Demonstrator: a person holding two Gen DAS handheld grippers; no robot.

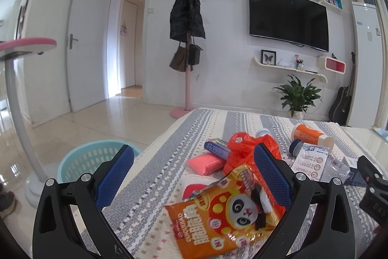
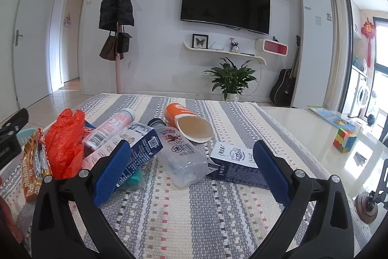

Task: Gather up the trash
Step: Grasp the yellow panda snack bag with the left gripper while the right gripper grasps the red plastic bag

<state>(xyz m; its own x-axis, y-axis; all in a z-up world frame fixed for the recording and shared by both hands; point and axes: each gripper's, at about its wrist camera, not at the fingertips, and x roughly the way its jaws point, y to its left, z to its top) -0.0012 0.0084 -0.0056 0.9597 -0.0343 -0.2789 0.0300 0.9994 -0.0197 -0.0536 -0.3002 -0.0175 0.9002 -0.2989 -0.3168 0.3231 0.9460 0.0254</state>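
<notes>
Between the spread jaws of the left gripper (image 1: 194, 176), nearest item: orange panda snack packet (image 1: 223, 215), lying flat on the striped table runner (image 1: 150, 176), long axis running from lower left to upper right, its far end close to the right-hand pad; not pinched. Just beyond it: pink block (image 1: 205, 163), crumpled red plastic bag (image 1: 245, 149), dark blue tube (image 1: 215, 149). Outside the jaws to the left, on the floor beside the table: turquoise basket (image 1: 80, 162), the likely destination. Between the equally wide-open jaws of the right gripper (image 2: 191, 166): clear empty bottle (image 2: 181, 157), long axis pointing away, cap at the far end, ungripped. Against the left pad: navy carton (image 2: 143, 149); at the right pad: small navy-and-white box (image 2: 232, 162). Farther off: pink-labelled bottle (image 2: 109, 130), orange canister (image 2: 186, 123) on its side. Judgement: left gripper is nearer both packet and basket; the packet suits it first.
</notes>
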